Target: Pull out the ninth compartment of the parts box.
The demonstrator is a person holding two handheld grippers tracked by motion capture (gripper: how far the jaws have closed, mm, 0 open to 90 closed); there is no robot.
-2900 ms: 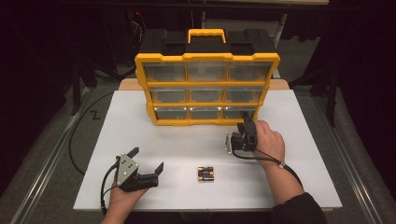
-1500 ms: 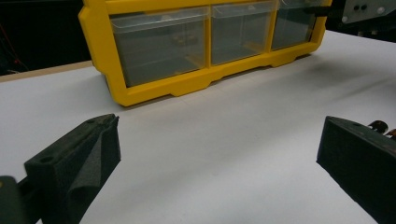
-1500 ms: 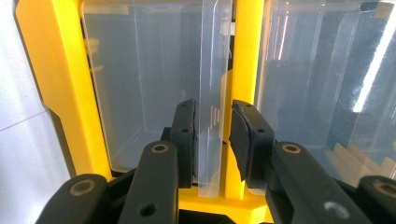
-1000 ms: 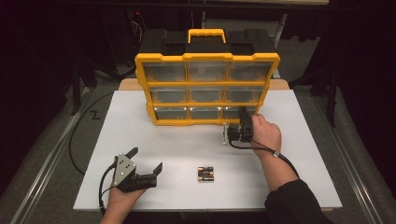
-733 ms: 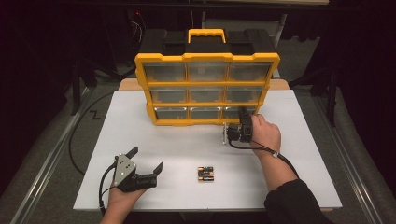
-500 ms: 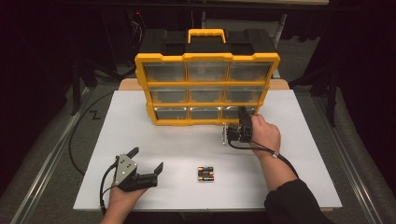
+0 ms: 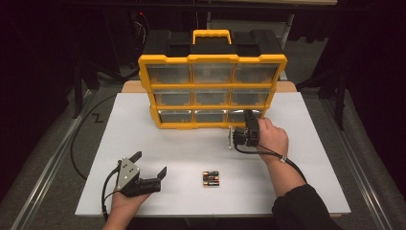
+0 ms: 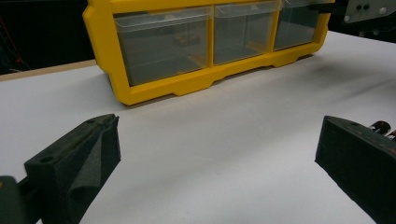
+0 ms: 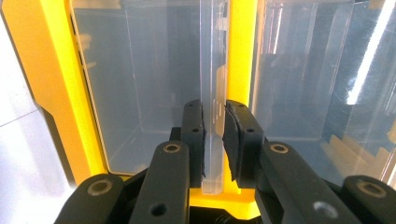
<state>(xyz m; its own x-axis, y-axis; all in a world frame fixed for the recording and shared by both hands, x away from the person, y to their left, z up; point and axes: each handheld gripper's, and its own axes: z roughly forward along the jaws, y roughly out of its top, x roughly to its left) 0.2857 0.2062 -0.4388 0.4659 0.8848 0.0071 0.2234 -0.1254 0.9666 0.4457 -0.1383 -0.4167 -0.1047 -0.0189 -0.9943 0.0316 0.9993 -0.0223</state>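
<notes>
A yellow and black drawer cabinet (image 7: 212, 59) with clear drawers stands at the back of the white board (image 7: 311, 143). My right gripper (image 7: 250, 116) is at its bottom right drawer (image 7: 238, 116), turned on its side. In the right gripper view the gripper (image 9: 214, 112) is shut on the drawer's clear handle lip (image 9: 214, 70), pads on both sides. My left gripper (image 7: 150, 163) rests open at the front left, nothing between its fingers (image 8: 86, 149). A pair of batteries (image 7: 210, 178) lies on the board between the hands, and their ends (image 8: 380, 127) peek past the left gripper's far jaw.
The cabinet's bottom row of drawers (image 8: 163, 44) faces the left gripper across bare white board. Black cables trail off the table's left side (image 7: 79, 139). The board's front edge lies just behind both wrists.
Since the earliest frame the right gripper has moved forward to the bottom right drawer and closed on its lip. Over the last second nothing visibly moves. The left gripper has kept still.
</notes>
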